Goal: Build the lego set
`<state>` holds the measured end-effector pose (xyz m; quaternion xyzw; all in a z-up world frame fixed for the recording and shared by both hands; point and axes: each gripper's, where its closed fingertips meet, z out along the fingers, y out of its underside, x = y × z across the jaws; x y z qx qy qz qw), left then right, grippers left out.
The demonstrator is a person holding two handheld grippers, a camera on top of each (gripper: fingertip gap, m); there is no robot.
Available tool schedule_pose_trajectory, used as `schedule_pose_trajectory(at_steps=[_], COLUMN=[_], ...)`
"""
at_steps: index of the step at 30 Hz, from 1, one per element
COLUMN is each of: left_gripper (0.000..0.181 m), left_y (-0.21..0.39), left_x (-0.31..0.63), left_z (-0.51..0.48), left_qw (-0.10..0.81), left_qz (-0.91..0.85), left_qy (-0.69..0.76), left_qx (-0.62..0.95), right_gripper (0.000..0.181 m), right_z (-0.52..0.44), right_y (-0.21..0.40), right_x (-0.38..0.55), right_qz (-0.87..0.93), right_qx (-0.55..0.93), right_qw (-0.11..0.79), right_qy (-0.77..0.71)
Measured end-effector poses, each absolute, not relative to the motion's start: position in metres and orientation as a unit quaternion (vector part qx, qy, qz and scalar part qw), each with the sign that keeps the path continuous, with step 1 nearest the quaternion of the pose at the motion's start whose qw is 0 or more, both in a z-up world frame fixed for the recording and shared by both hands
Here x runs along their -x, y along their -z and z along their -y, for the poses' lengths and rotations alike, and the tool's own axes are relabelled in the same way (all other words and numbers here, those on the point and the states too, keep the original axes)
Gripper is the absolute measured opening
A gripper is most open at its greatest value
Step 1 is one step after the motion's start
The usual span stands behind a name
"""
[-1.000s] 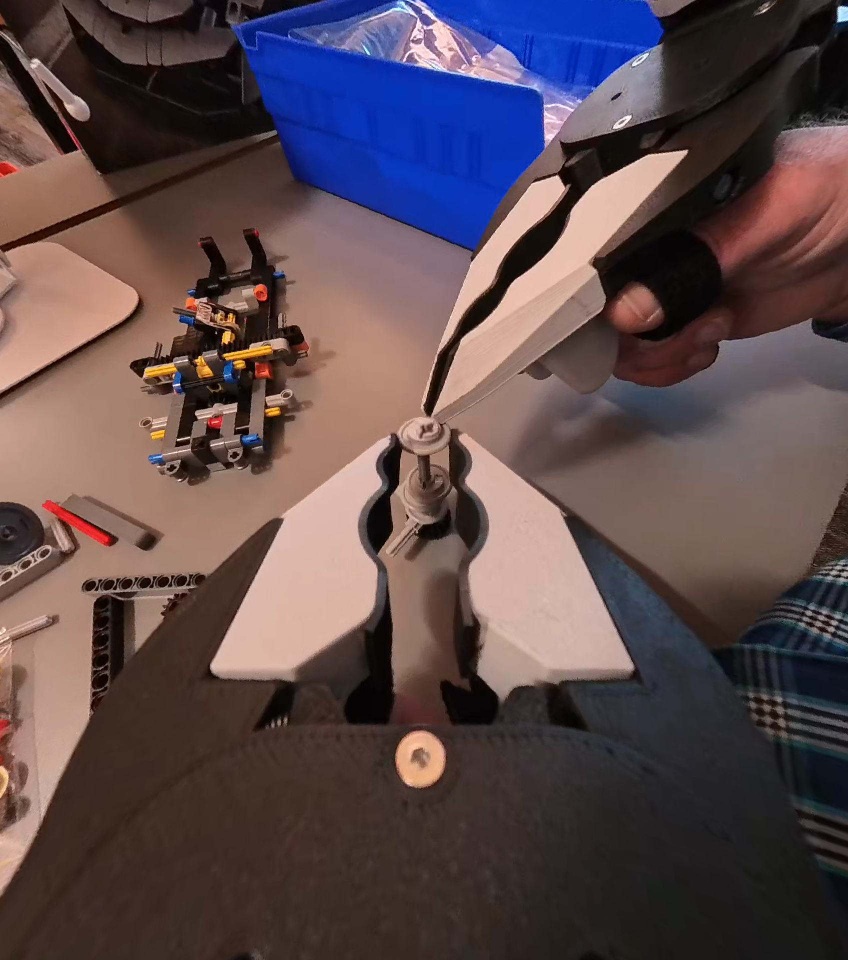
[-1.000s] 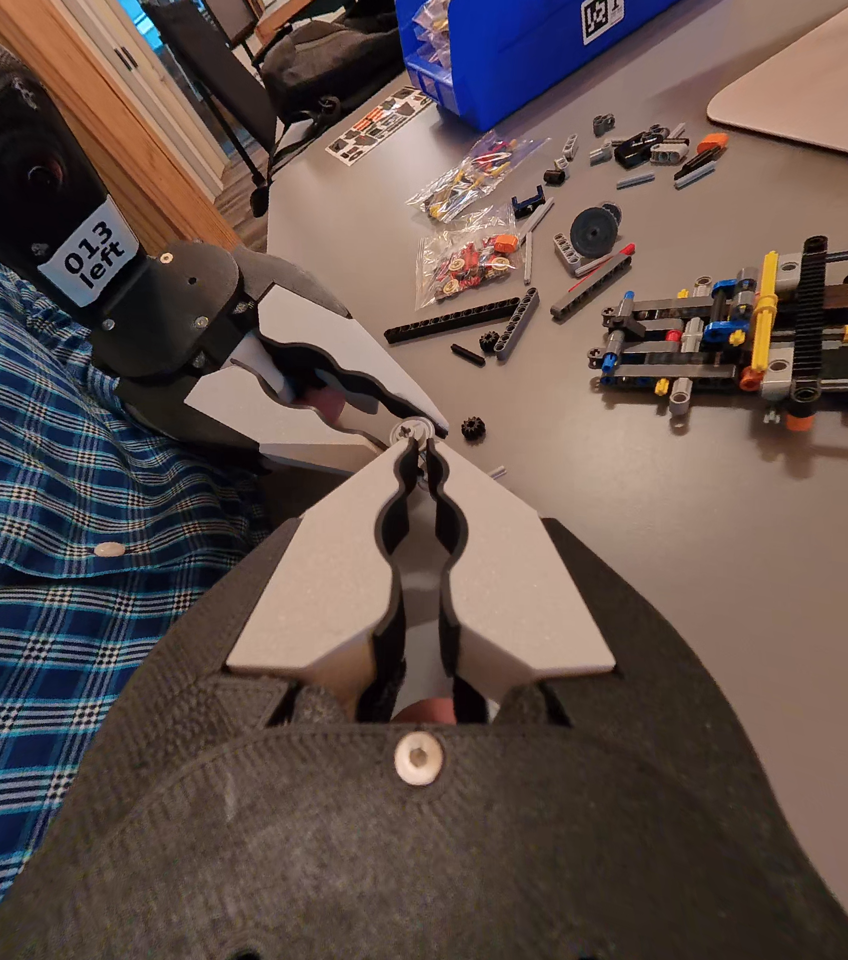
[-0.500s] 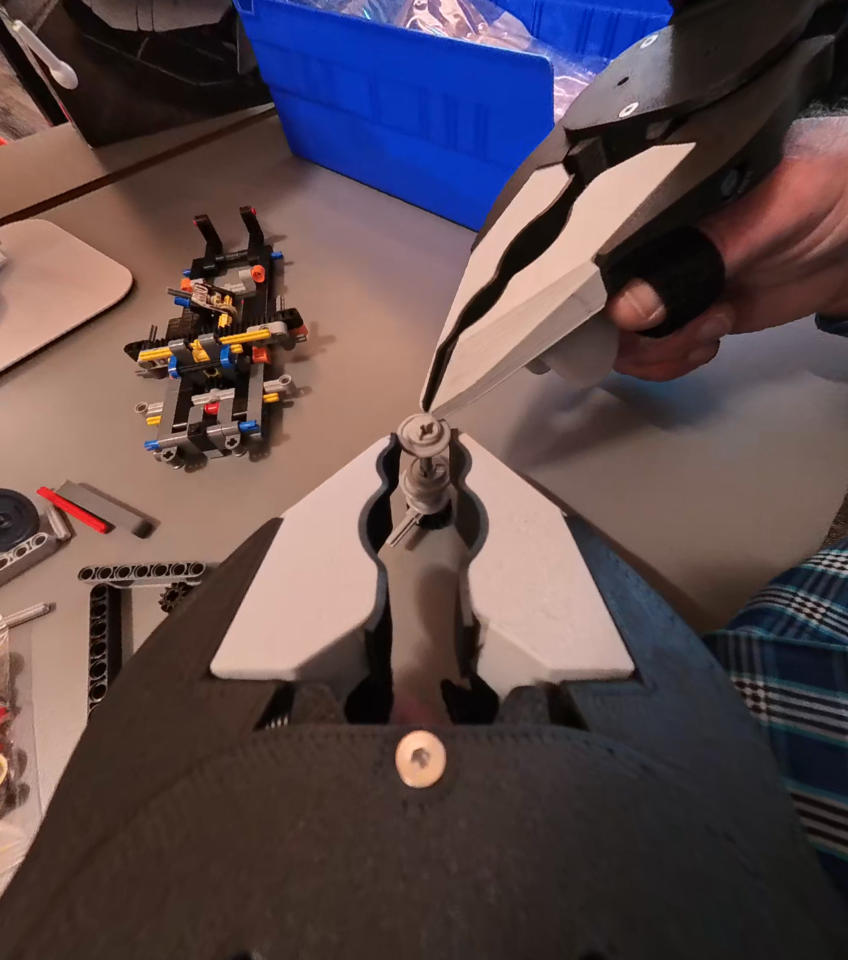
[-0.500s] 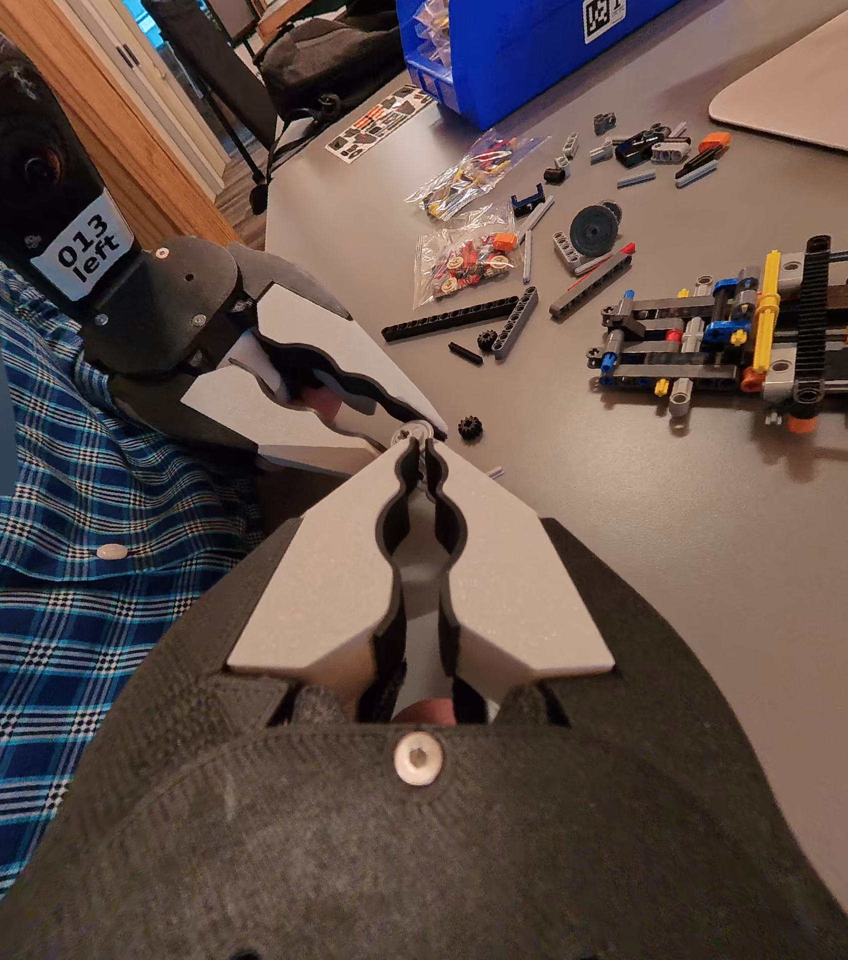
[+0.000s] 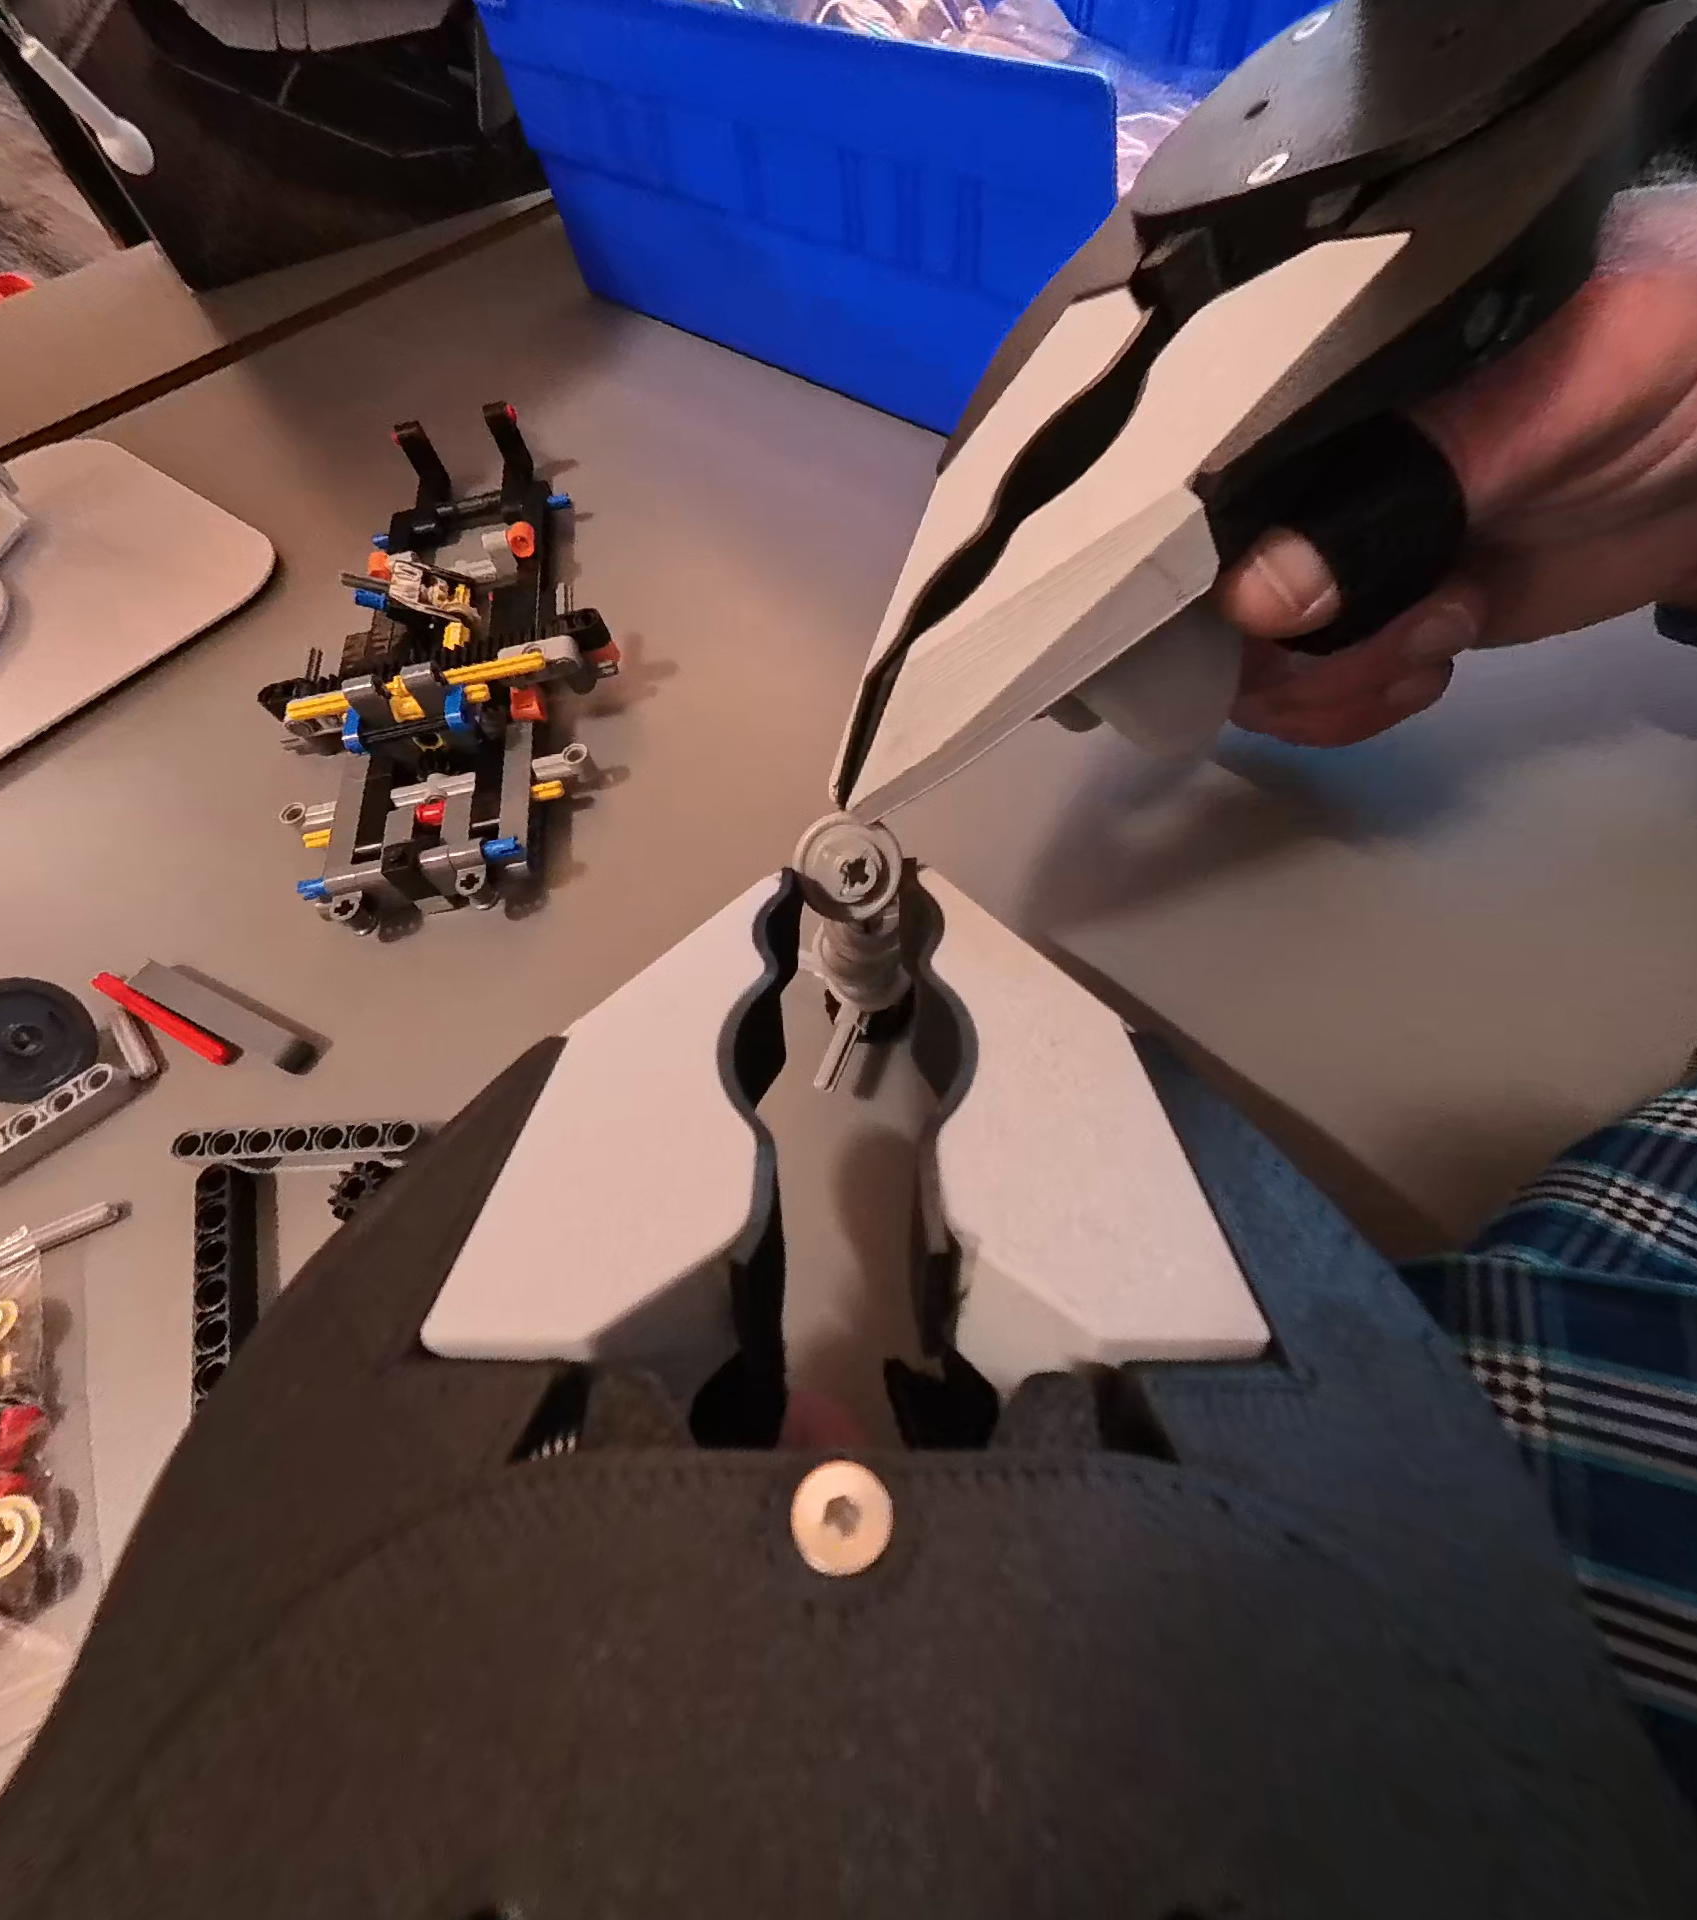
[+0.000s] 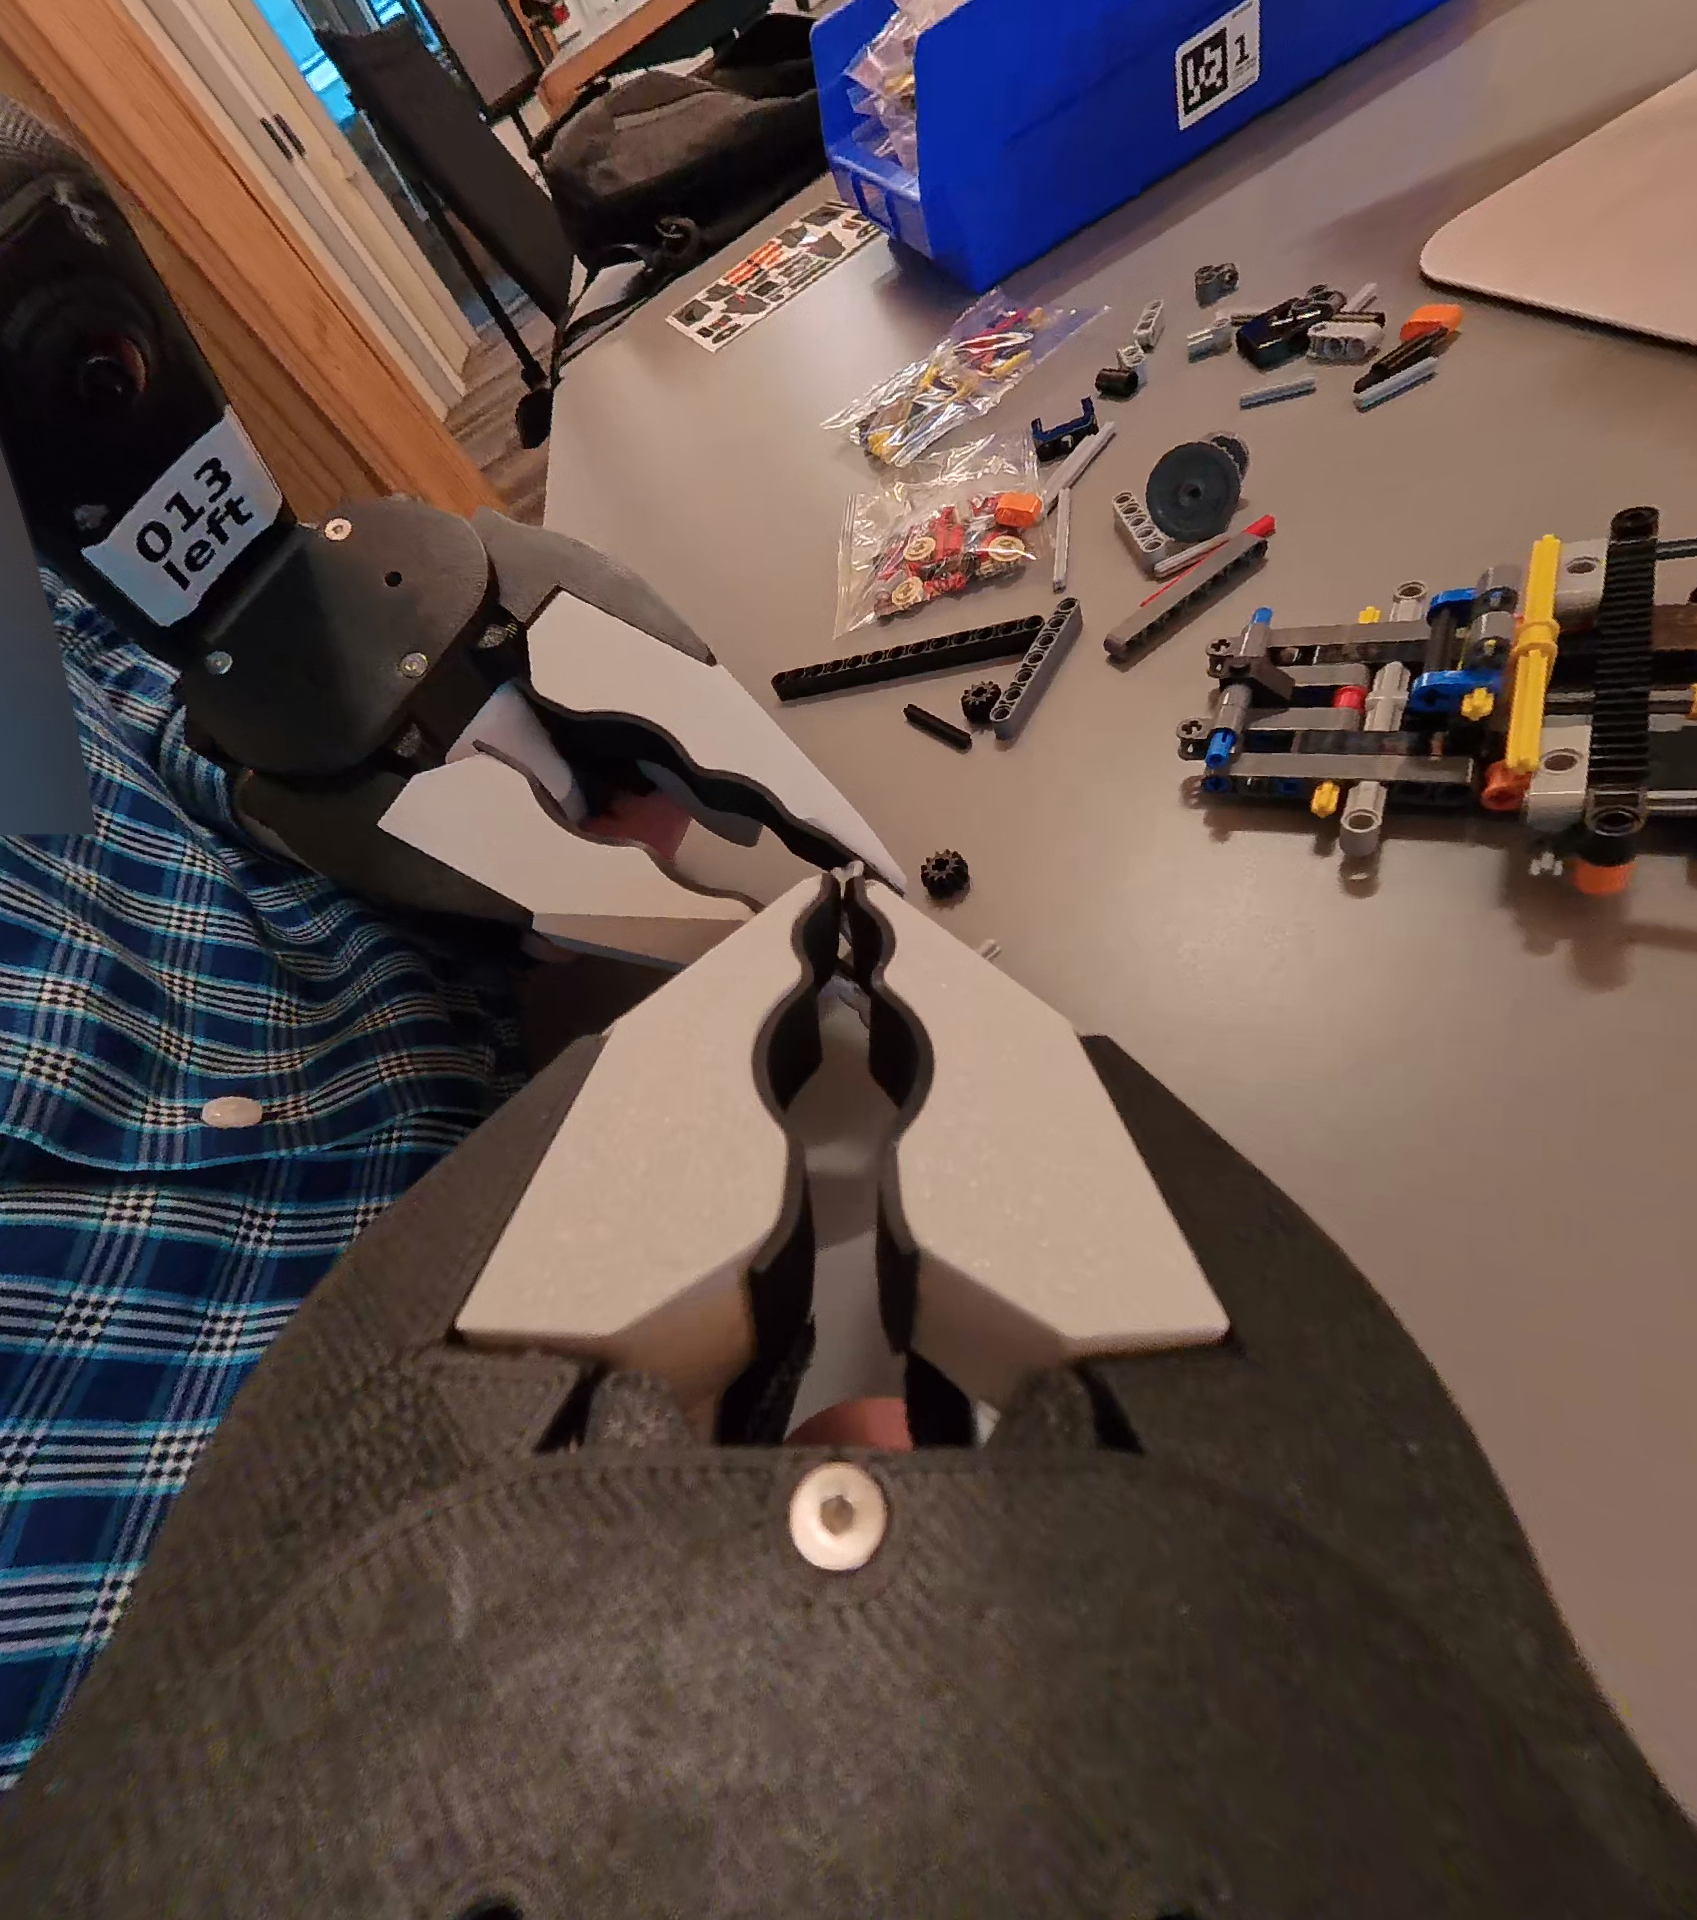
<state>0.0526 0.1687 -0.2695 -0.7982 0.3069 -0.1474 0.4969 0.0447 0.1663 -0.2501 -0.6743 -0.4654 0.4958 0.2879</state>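
Left gripper [image 5: 849, 914] fingers clamp the gray axle piece [image 5: 849, 935], its long axis running along them; right gripper [image 6: 842, 888] fingers pinched together touch its far-end bushing [image 5: 846, 858].

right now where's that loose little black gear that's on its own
In the right wrist view, the small black gear lies on the grey table just right of the two meeting gripper tips, well short of the half-built car frame to its right.
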Motion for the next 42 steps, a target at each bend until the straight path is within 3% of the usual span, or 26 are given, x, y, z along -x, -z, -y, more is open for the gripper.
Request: schedule_pose_trajectory(at_steps=[1, 21, 28, 31, 42], left_gripper=[0.016, 0.016, 0.016, 0.015, 0.015], left_y=[0.269, 0.265, 0.257, 0.256, 0.256], left_x=[-0.053, -0.055, -0.052, -0.052, -0.049], left_z=[-0.169, -0.167, -0.173, -0.175, -0.176], left_qw=[0.499, 0.509, 0.535, 0.541, 0.544], left_qz=[-0.307, -0.309, -0.343, -0.362, -0.41], left_qy=[0.146, 0.133, 0.055, 0.015, -0.081], left_qx=[0.797, 0.792, 0.77, 0.759, 0.727], right_gripper=[0.0, 0.0, 0.027, 0.029, 0.016], right_z=[-0.167, -0.169, -0.165, -0.165, -0.168], right_y=[0.251, 0.25, 0.241, 0.245, 0.254], right_x=[-0.045, -0.045, -0.045, -0.042, -0.038], right_qz=[0.465, 0.453, 0.466, 0.462, 0.448], right_qx=[0.675, 0.67, 0.71, 0.739, 0.775], right_qw=[0.288, 0.288, 0.3, 0.305, 0.337], right_qy=[-0.495, -0.512, -0.434, -0.384, -0.291])
